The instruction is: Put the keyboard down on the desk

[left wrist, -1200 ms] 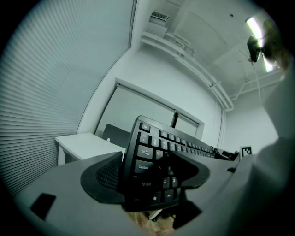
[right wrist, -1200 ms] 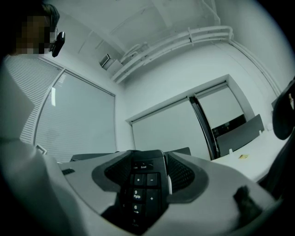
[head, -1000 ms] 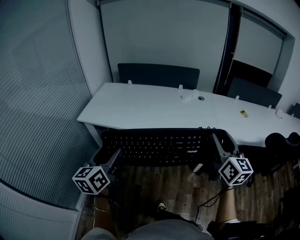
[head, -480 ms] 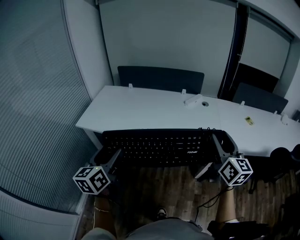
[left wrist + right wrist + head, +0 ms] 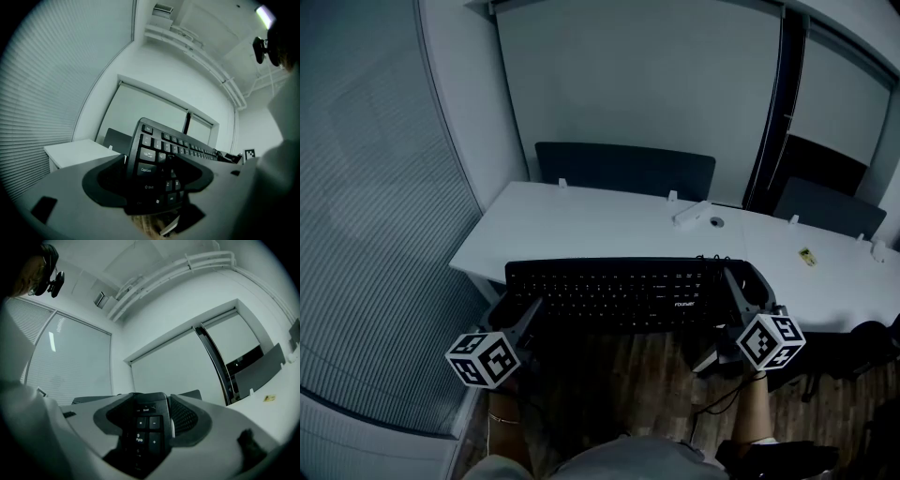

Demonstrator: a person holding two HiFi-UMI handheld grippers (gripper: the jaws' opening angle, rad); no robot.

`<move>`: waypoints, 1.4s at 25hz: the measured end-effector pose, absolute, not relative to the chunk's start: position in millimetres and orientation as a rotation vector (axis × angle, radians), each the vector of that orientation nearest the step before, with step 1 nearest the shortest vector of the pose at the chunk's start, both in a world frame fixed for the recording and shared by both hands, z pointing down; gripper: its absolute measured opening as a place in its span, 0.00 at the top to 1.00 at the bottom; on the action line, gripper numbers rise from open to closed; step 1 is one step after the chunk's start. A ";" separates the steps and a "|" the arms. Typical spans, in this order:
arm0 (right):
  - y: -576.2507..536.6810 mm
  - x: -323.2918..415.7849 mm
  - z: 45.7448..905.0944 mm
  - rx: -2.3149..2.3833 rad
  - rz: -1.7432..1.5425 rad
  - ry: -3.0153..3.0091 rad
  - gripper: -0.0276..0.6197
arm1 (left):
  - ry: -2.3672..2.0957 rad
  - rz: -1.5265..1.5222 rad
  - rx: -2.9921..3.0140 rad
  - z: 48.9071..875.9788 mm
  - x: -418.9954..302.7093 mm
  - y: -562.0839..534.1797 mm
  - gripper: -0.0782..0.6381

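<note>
A black full-size keyboard [image 5: 614, 292] hangs level in the air, just in front of the white desk [image 5: 600, 230] and above the wooden floor. My left gripper [image 5: 523, 317] is shut on its left end, where the Caps Lock and Shift keys [image 5: 149, 168] sit between the jaws. My right gripper [image 5: 739, 298] is shut on the right end, clamping the keyboard's number pad [image 5: 145, 425]. Each gripper's marker cube shows below the keyboard in the head view.
A dark divider panel [image 5: 623, 169] stands along the desk's far edge. A small white object [image 5: 694, 214] and a yellow tag [image 5: 807, 254] lie on the desk. Window blinds [image 5: 375, 187] fill the left. A cable [image 5: 712, 405] runs over the floor by my right arm.
The desk has shifted slightly to the right and lower in the head view as the head moves. The keyboard and both grippers keep the same place in the picture.
</note>
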State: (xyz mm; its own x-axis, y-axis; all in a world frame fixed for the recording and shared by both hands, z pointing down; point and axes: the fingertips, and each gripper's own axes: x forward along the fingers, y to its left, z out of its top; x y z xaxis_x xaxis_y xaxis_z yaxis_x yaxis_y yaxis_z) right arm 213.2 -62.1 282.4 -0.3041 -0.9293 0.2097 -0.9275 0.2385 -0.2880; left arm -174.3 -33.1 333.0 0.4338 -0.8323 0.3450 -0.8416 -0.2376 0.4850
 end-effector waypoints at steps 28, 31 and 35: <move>-64.9 217.3 299.1 -1.845 -0.627 2.464 0.59 | -1.368 0.045 2.064 341.0 -168.7 -34.2 0.43; -64.5 218.3 301.4 -1.861 -0.606 2.461 0.59 | -1.357 0.036 2.068 348.6 -167.5 -37.3 0.43; -61.9 215.9 292.0 -1.859 -0.585 2.466 0.59 | -1.369 0.033 2.064 342.2 -170.4 -34.4 0.43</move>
